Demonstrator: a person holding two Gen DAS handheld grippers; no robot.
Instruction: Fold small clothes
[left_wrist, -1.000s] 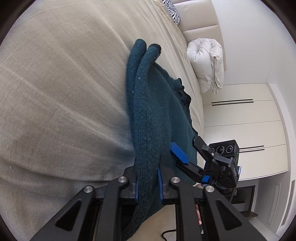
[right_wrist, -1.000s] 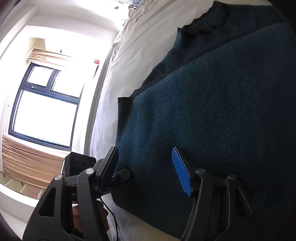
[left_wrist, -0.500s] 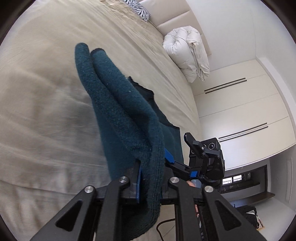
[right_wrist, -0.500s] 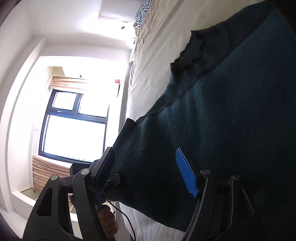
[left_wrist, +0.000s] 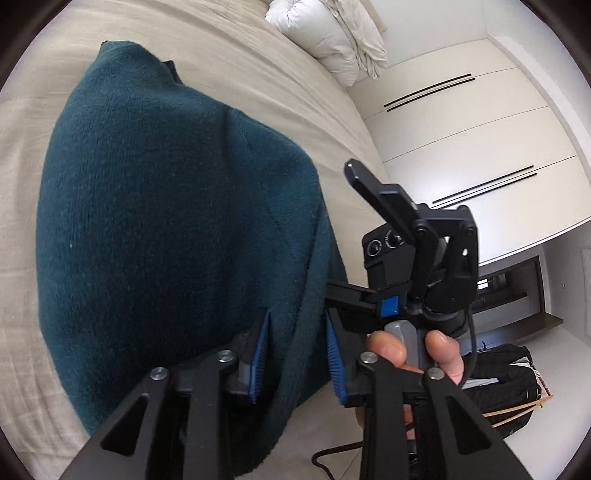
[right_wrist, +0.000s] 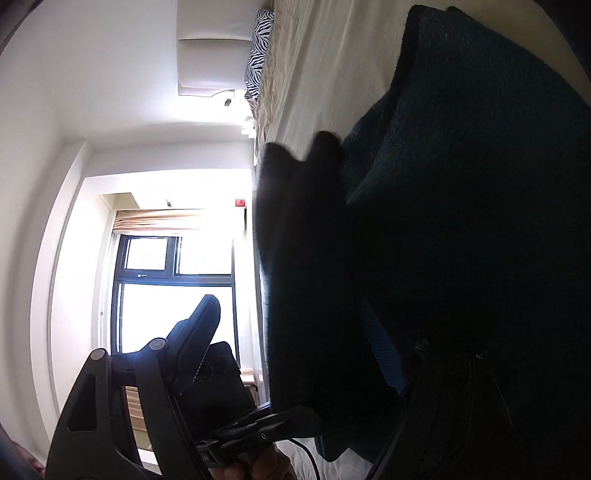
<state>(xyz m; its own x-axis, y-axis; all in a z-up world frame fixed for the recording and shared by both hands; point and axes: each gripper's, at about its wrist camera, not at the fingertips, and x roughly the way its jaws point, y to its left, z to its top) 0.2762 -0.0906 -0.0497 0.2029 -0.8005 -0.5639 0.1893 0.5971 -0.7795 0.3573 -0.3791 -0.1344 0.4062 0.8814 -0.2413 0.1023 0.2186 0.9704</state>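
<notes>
A dark teal knit sweater (left_wrist: 166, 221) lies on the beige bed (left_wrist: 229, 55), its near part folded over. My left gripper (left_wrist: 295, 350) has its blue pads apart around the sweater's folded edge, no longer pinching it. My right gripper (left_wrist: 354, 236) shows to the right in the left wrist view, wide open beside the sweater. In the right wrist view the sweater (right_wrist: 461, 184) fills the right side, dark and blurred. My right gripper (right_wrist: 295, 328) is open there, one finger (right_wrist: 199, 332) against the window, the other blue pad (right_wrist: 380, 347) against the fabric.
A white folded duvet (left_wrist: 332, 33) lies at the bed's far end. White wardrobes (left_wrist: 480, 147) stand beyond the bed. A black bag (left_wrist: 509, 387) sits on the floor. A zebra-print pillow (right_wrist: 258, 48) and a bright window (right_wrist: 177, 288) show in the right wrist view.
The left gripper carried the sweater's edge over onto the garment and opened its jaws. The fold now lies flat. The right gripper stayed open and moved closer to the left one.
</notes>
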